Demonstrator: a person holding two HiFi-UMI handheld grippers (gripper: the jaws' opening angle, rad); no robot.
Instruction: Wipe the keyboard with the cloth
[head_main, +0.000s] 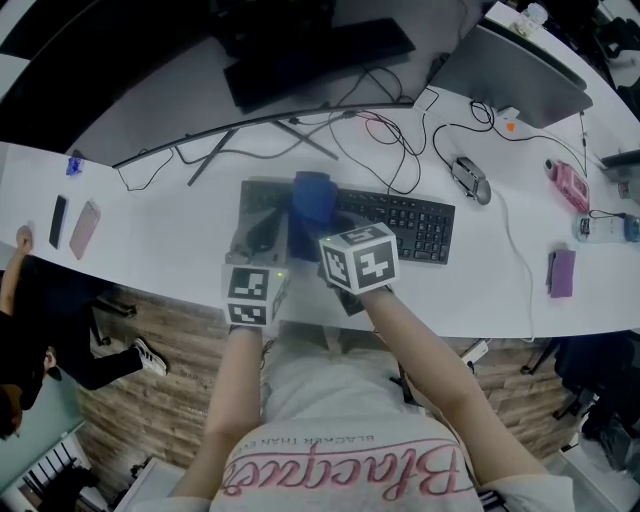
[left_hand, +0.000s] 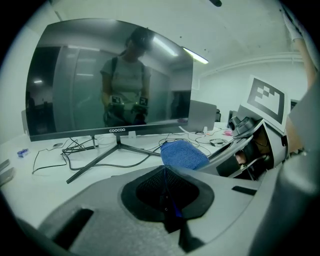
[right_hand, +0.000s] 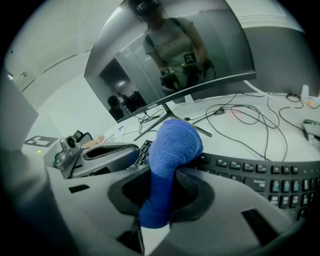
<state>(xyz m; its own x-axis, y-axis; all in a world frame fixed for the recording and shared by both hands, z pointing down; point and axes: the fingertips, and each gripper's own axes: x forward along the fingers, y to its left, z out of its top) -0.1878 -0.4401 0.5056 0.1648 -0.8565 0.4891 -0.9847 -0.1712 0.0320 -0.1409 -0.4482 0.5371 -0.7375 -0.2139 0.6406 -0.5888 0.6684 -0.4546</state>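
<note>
1. Office, shared open workspace.
2. Long white desk (head_main: 170, 235) carries a curved monitor (left_hand: 110, 80), keyboard (head_main: 405, 222), mouse (head_main: 470, 178) and loose cables (head_main: 385, 135).
3. Another screen (head_main: 515, 75) stands further along, and another person (head_main: 30, 350) is by the desk's left end.

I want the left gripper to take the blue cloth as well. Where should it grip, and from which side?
Probably the bunched free end of the cloth, coming from the left. The right gripper pinches the lower part, and that rounded wad sticks out past its jaws over the keyboard.
</note>
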